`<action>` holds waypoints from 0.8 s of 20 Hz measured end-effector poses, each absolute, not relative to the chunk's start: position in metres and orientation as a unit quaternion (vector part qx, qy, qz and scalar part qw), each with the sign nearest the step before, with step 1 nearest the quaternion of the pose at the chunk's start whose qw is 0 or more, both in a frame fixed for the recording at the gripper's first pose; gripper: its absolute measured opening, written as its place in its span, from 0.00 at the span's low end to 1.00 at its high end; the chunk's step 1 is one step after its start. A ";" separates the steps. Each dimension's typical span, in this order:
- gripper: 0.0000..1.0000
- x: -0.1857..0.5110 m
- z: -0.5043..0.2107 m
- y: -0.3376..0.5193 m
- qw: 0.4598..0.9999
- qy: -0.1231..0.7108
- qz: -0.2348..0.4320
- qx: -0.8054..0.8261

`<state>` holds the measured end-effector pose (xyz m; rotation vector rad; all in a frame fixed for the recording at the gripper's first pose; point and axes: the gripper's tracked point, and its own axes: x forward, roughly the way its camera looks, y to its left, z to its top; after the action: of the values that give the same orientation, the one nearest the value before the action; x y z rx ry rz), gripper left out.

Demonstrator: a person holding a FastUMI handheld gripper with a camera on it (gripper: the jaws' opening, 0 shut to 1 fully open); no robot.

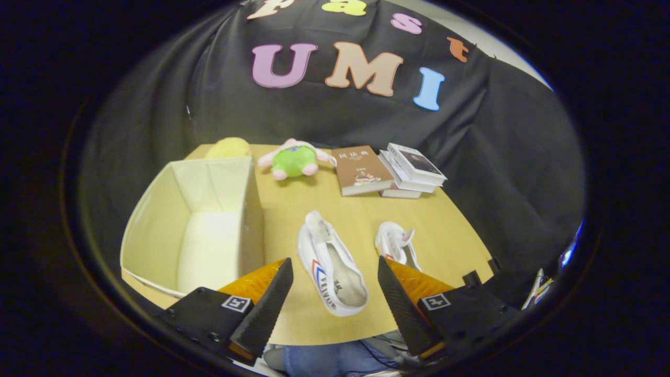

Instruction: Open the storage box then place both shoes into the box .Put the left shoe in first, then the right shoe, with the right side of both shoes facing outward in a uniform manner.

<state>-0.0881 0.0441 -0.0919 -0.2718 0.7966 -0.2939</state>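
jaws wide apart, empty, above the nearer white shoe (331, 267) — storage box (157, 230) already open (lid step done); next, grasp that shoe.

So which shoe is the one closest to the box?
Start at the open storage box on the wooden table. The nearer shoe lies just beside it, between the open tongs. Unlike the other shoe, it shows red and blue stripes.

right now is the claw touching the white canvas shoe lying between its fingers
Apart. The gripper view shows the open claw raised above the white canvas shoe, bare wooden table visible beside each finger.
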 end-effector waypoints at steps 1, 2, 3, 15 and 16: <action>1.00 -0.092 -0.097 0.033 0.893 0.401 -0.150 -0.139; 0.99 -0.096 -0.102 0.027 0.885 0.416 -0.155 -0.141; 1.00 -0.098 -0.106 0.021 0.879 0.427 -0.158 -0.140; 0.92 -0.100 -0.176 -0.032 0.797 0.559 -0.140 -0.181; 0.91 -0.095 -0.181 -0.036 0.793 0.563 -0.140 -0.187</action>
<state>-0.0954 -0.0358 -0.1812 -0.4027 1.2097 -0.3001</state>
